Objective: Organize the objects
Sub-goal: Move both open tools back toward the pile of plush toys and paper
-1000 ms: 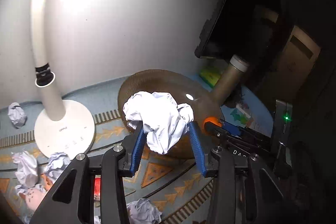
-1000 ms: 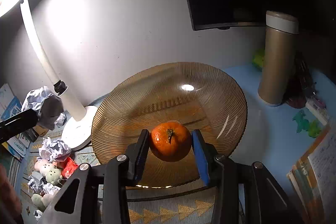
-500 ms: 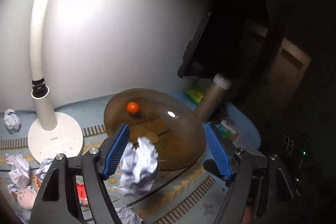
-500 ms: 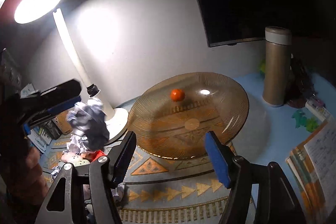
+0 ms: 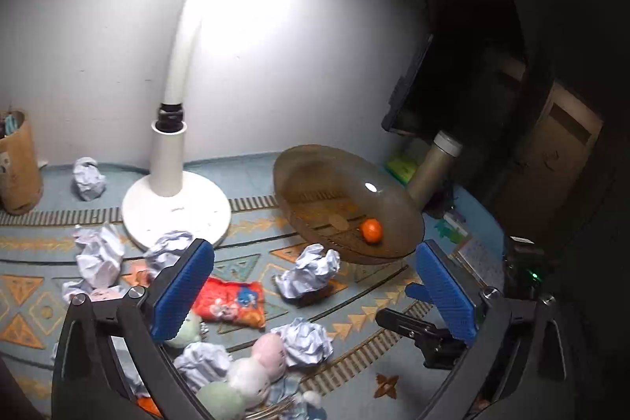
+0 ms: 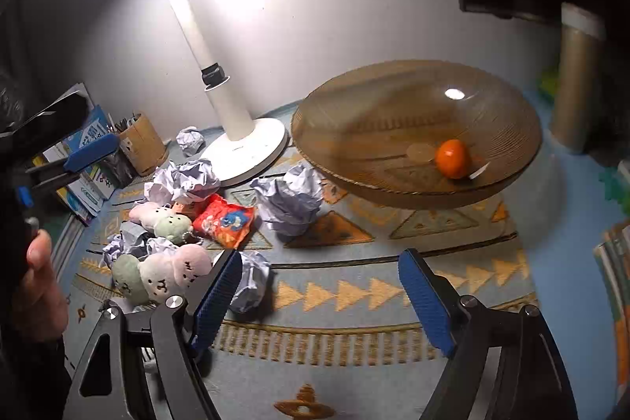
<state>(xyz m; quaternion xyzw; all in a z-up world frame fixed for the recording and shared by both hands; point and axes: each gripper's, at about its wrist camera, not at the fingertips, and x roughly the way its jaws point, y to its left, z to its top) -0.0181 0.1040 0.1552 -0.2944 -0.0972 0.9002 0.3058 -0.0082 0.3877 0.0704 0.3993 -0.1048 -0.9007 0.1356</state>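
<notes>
Both tools empty, orange in the bowl

My left tool (image 5: 315, 286) and right tool (image 6: 319, 298) gape wide, holding nothing. The glossy round orange (image 6: 453, 153) sits inside the ribbed amber bowl (image 6: 354, 113); a crumpled white paper ball (image 5: 308, 271) lies just beside the bowl's rim on the surface (image 6: 354, 372).

Both claws have let go and drawn back: the left claw (image 5: 313, 288) dropped its paper ball (image 5: 308, 270) onto the surface beside the bowl (image 5: 315, 164). The right claw (image 6: 321, 296) released the orange (image 6: 453, 158), which has rolled toward the bowl's right side.
</notes>
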